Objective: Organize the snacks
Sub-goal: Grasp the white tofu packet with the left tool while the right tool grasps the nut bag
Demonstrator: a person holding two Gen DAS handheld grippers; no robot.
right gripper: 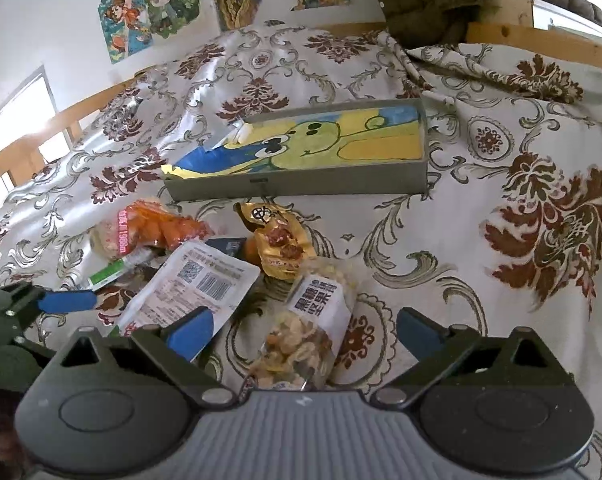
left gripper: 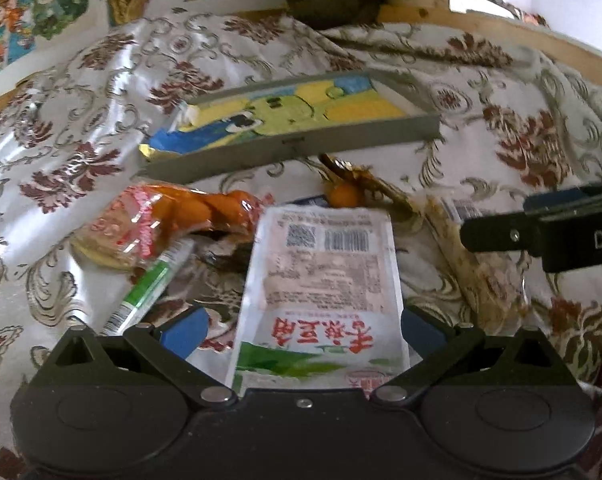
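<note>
Watching both grippers hovering over the snack pile on the cloth (right gripper: 501, 140), jaws spread wide on each.

Risks, as I'm judging them:
- Left gripper (left gripper: 301, 332) is straddling the white pouch (left gripper: 321, 280). The pouch is flat and slick and nearly as wide as the gap, so a squeeze is likely buckling it or sliding off. It is also lying over other packets, so lifting may be dragging the green stick (left gripper: 149, 284) or orange bag (left gripper: 161, 216) along.
- Right gripper (right gripper: 305, 332) is lining up on the nut bag (right gripper: 309, 320). The bag is loose-filled, so a pinch may be shifting the contents and slipping.
- Both grippers are working close together; the right one's finger is showing at the edge of the left view, so a clash is possible.
- The cloth is wrinkled and may be snagging a fingertip.

Fingers: left ones are released, holding nothing; cannot tell whether the right pad is touching the pouch edge. Right ones are also released and empty, with the nut bag between them, apparently untouched.

The snacks are lying heaped just in front of the tray (right gripper: 301, 188), which is holding only a cartoon-printed liner. The gold packet (right gripper: 279, 240) is sitting between pile and tray.
</note>
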